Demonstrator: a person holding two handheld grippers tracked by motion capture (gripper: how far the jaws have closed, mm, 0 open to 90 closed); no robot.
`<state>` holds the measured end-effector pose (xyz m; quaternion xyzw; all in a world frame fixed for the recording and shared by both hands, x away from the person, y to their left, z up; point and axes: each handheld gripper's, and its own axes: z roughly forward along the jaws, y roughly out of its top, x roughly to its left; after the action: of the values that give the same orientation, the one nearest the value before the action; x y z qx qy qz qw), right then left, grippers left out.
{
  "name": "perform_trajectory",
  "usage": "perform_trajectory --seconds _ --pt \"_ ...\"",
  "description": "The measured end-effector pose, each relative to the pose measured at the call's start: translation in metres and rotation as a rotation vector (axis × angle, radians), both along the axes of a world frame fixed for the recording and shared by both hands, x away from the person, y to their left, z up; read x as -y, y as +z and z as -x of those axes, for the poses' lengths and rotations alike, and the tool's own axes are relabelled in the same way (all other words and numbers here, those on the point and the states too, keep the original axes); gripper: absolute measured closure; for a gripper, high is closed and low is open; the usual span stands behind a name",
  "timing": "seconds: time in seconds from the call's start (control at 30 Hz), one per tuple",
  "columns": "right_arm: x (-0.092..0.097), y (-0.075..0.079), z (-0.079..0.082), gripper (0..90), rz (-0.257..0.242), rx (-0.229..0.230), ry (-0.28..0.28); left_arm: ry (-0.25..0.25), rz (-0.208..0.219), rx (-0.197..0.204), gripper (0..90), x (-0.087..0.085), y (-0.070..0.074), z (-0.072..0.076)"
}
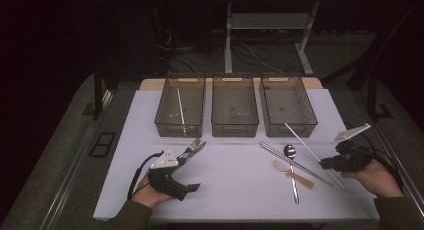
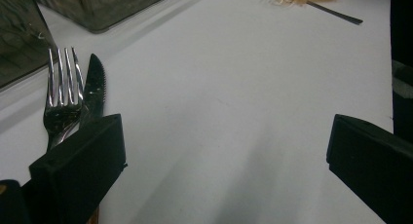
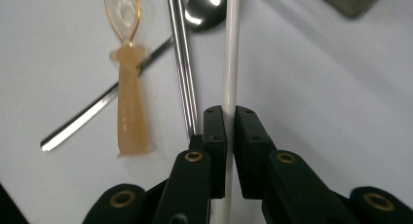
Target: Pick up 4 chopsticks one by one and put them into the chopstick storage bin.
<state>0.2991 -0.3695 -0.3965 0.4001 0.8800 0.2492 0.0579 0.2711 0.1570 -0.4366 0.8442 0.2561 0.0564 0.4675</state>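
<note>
- Your right gripper (image 3: 230, 118) has its jaws pinched nearly together on the white chopstick (image 3: 231, 53), holding it near its close end; the rest of the stick runs away from you, up and to the left, toward the right-hand bin (image 1: 288, 106).
- In the high view the chopstick (image 1: 301, 141) sits at the right of the white table (image 1: 235, 185), its far tip close to the near wall of that bin.
- It looks light, thin and stiff, probably smooth plastic, so expect it to swing or roll between the pads. A grip this near the end leaves a long lever; holding closer to the middle would steady it.
- Just left of it lie the metal chopstick (image 3: 182, 58), the steel spoon (image 3: 202, 7) and the clear amber spoon (image 3: 127, 83). The metal stick runs right up against your left-hand jaw, so lift straight to avoid dragging it.
- The amber spoon appears thin and brittle; pinch it on the thick handle rather than the bowl.
- Your left gripper (image 2: 224, 156) stands wide open with nothing between the jaws, resting at the near left of the table.
- Beside its left jaw lie a fork (image 2: 62, 95) and a knife (image 2: 94, 87), side by side, just in front of the left bin (image 1: 181, 105), which already holds one pale stick (image 1: 180, 106).
- Those two are heavier, hard and slick; take them across the handles.
</note>
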Motion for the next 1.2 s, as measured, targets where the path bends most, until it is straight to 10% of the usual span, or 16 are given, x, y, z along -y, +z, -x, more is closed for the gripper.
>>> perform_trajectory --seconds 0.27,1.2 --pt "-0.004 0.006 -0.004 83.8 -0.141 0.077 -0.007 0.000 0.002 0.000 0.0 0.000 0.000 0.000" --pt "-0.064 0.017 -0.034 83.9 -0.330 0.200 0.030 0.002 0.004 -0.003 0.0 -0.001 -0.001 -0.001"
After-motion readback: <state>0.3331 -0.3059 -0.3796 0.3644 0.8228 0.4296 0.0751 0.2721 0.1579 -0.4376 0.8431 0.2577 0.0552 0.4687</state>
